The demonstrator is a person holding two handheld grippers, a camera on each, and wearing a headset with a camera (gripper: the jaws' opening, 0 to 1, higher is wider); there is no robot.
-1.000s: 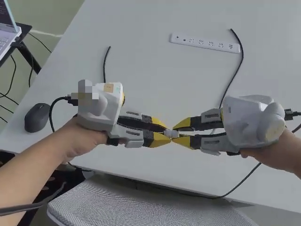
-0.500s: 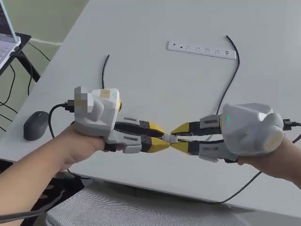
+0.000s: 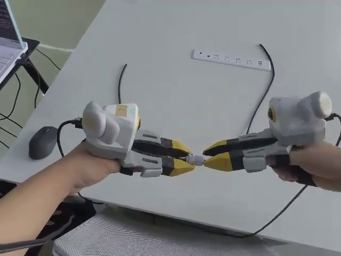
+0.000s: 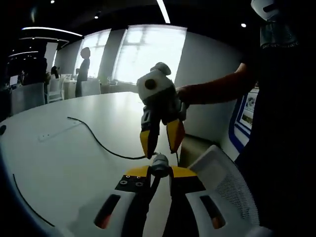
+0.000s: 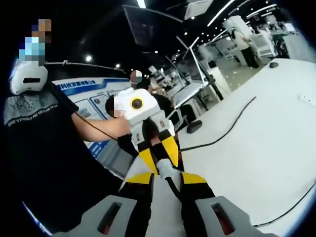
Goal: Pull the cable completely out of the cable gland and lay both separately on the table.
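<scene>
A small white-grey cable gland [image 3: 196, 159] hangs in the air over the table's [image 3: 176, 106] near edge, between both grippers. My left gripper [image 3: 188, 161] comes in from the left, shut on the gland [image 4: 159, 165] at its yellow tips [image 4: 138, 173]. My right gripper [image 3: 207, 159] comes in from the right, tip to tip with it. In the right gripper view a short black cable [image 5: 173, 188] runs from the gland [image 5: 165, 170] back between my right gripper's [image 5: 165, 178] jaws, which are shut on it.
On the table lie a white power strip [image 3: 230, 58] with its black cord [image 3: 261, 101] and a thin loose black wire [image 3: 120, 80]. A mouse [image 3: 42, 141] sits at the left edge, beside a laptop [image 3: 8, 42]. A mesh chair [image 3: 133, 234] stands below.
My right gripper has rolled so its camera box now sits on top, and it has drawn slightly right. The gap between the tips is wider and shows more of the gland.
</scene>
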